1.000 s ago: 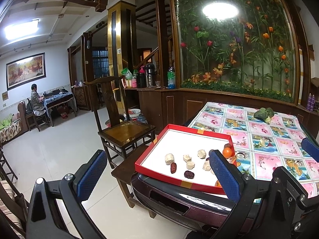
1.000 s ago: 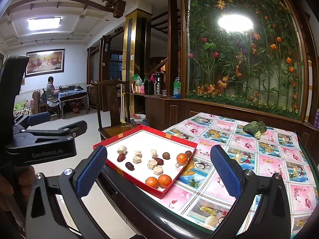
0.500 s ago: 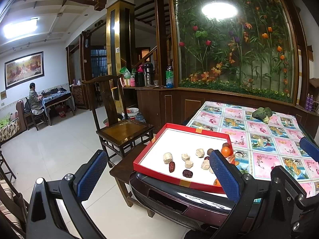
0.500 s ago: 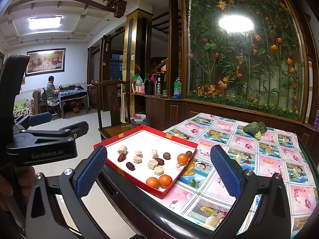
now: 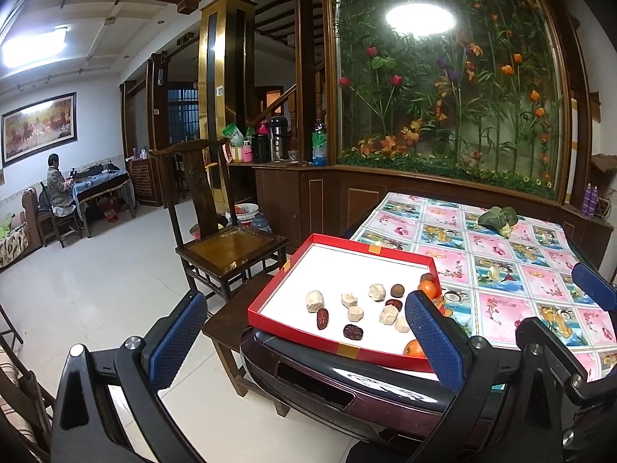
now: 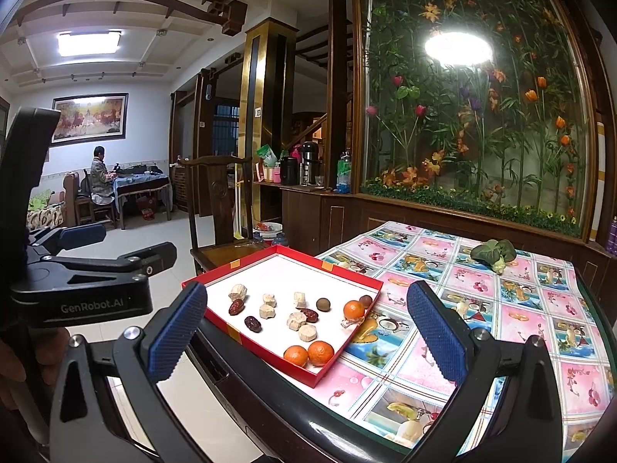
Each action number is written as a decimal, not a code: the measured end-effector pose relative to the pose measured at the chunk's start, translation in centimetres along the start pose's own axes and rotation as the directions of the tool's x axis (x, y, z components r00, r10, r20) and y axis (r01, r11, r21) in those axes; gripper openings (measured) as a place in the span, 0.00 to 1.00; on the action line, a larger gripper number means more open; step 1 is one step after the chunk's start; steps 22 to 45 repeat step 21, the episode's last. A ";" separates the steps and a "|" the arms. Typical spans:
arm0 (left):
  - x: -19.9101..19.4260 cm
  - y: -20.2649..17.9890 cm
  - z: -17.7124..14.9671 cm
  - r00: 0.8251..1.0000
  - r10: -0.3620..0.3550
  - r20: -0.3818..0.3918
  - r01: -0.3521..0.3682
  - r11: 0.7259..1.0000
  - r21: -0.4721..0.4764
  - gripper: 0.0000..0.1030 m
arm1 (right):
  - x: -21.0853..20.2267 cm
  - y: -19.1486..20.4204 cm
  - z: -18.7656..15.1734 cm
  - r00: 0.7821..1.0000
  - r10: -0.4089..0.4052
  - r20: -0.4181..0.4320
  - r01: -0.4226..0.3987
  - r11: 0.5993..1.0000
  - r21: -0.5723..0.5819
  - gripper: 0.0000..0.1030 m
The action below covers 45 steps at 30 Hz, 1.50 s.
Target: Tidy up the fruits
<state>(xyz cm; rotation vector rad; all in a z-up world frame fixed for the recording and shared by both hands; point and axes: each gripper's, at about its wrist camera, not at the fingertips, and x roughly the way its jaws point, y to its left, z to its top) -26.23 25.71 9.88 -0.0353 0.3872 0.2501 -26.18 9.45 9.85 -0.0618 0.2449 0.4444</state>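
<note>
Shallow red cardboard tray (image 6: 349, 341) lies on table ahead of right claw (image 6: 304, 341); three round oranges (image 6: 308, 354) inside, at its right.

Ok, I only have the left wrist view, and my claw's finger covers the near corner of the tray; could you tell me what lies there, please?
Observer: Two oranges lie side by side, touching, in that corner of the red tray.
Operator: Thank you. I can see only one pad of the right claw; is it holding anything?
Observer: No. The right claw is open and empty, with both pads apart.
</note>
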 end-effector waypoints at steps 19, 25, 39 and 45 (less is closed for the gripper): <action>1.1 0.0 0.2 0.996 0.036 0.083 -0.035 0.999 -0.019 0.99 | 3.4 -1.6 0.8 0.999 0.043 -0.018 -0.042 0.997 0.057 1.00; 2.4 0.1 0.1 0.999 0.011 0.035 -0.010 1.000 -0.024 0.99 | 5.0 -2.4 0.7 0.997 0.056 -0.045 -0.051 0.993 0.103 1.00; 2.4 0.1 0.1 0.999 0.011 0.035 -0.010 1.000 -0.024 0.99 | 5.0 -2.4 0.7 0.997 0.056 -0.045 -0.051 0.993 0.103 1.00; 2.4 0.1 0.1 0.999 0.011 0.035 -0.010 1.000 -0.024 0.99 | 5.0 -2.4 0.7 0.997 0.056 -0.045 -0.051 0.993 0.103 1.00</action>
